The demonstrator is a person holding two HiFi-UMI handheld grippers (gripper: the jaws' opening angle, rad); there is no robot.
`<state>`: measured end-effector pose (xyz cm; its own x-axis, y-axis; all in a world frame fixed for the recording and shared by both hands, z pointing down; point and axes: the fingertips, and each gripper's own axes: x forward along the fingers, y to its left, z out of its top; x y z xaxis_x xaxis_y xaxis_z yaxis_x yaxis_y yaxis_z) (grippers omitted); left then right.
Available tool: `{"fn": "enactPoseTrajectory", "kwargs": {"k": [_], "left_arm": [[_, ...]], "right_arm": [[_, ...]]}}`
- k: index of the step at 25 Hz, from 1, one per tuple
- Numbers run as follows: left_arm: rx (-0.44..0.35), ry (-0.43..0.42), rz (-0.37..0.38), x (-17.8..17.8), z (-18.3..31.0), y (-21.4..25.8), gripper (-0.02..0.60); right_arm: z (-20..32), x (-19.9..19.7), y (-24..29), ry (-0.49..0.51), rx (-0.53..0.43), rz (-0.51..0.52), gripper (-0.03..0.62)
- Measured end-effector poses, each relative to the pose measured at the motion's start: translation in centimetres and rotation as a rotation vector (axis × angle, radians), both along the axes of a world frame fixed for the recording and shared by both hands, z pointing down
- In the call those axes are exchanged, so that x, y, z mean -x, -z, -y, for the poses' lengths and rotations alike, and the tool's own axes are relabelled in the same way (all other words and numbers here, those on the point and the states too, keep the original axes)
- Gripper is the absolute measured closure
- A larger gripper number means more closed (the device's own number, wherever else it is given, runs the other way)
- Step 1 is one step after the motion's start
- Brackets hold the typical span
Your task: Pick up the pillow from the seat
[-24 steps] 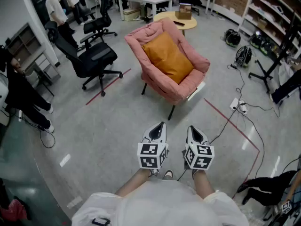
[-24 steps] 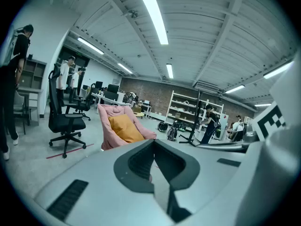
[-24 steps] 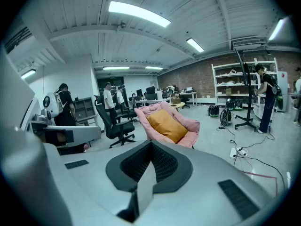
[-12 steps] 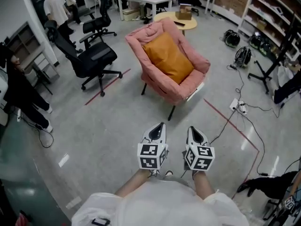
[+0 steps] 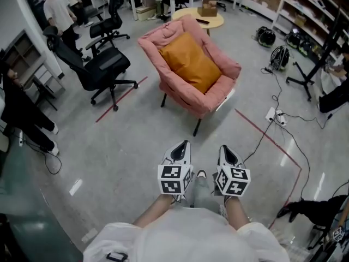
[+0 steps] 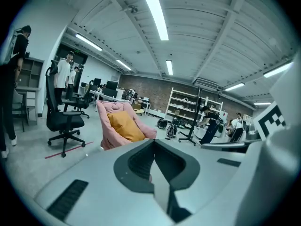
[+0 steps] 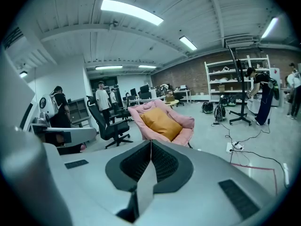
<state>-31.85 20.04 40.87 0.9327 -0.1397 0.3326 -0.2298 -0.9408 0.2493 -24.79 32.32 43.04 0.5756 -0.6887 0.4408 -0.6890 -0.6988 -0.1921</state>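
Leg (image 5: 200, 189) stepped btwn shut L claw (image 5: 185, 144), R claw (image 5: 223, 148); pillow (image 5: 189, 61) on chair (image 5: 221, 90).

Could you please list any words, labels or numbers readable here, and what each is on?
None is readable.
The cubes on the left tool and right tool bear only black-and-white square patterns, no letters.
Any print on the brown box is too small to tell.

1. Orange pillow (image 5: 189, 61) at twelve o'clock, on a pink armchair (image 5: 221, 91).
2. Black office chair (image 5: 103, 67) at ten o'clock.
3. Pale yellow round table (image 5: 210, 22) at twelve.
4. Grey floor (image 5: 125, 141) with red tape lines (image 5: 272, 145) at four o'clock.
5. Left gripper (image 5: 185, 144) and right gripper (image 5: 224, 148) at six: white cubes patterned with black squares.
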Motion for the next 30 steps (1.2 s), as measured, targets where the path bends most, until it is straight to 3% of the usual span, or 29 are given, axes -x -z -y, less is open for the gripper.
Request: {"fn": "enactPoseTrajectory", "kwargs": {"k": [11,19,30], "left_arm": [[-0.047,-0.014,-0.015,-10.0,1.3,1.2,0.574],[-0.045,0.035,-0.005,-17.3,3.3,0.8,0.574],[-0.051,0.119,0.048,-23.1,5.7,-0.7,0.574]], "right_arm": [[1.5,-9.9,-0.3,-0.002,-0.017,0.022,0.564],[3.4,-18.1,-1.1,0.041,-0.005,0.040,0.564],[5.4,-25.1,-3.1,0.106,0.001,0.105,0.565]]}}
